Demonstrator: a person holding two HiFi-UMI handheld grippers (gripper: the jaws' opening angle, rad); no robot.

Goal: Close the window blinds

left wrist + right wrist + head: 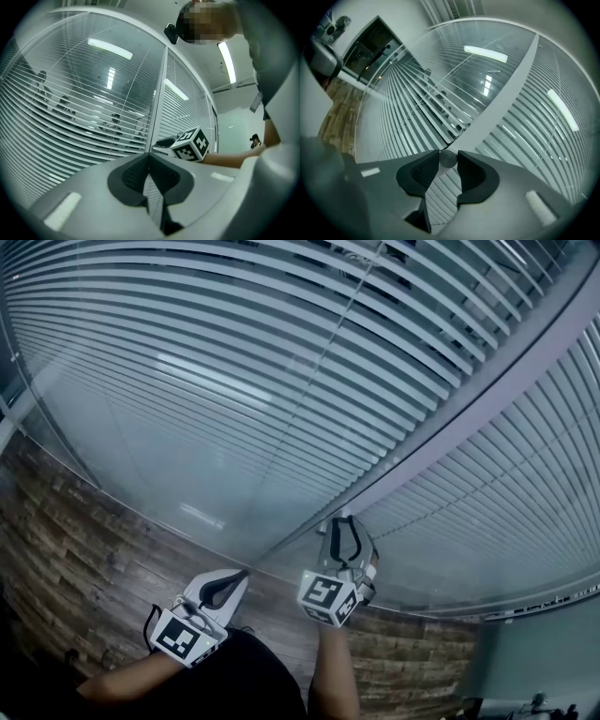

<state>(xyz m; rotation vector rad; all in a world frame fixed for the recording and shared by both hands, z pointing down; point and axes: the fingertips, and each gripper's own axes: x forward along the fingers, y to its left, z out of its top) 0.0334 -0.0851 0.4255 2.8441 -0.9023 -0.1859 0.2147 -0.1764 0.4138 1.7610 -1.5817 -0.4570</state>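
Now a rod's round end [448,158] is pinched by the right gripper [343,523], seen at six o'clock below the blinds [234,381]. The left gripper [150,157] is pressed together on nothing, at seven o'clock.

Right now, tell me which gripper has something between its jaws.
The right gripper: a round grey rod sits pinched between its jaws. The left gripper has its jaws together at the tips with nothing between them.

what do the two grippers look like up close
Both are light grey plastic shells with black, textured pads lining the jaws. The left gripper and the right gripper each carry a white cube printed with black square markers. The forearms behind them are bare, no sleeves.
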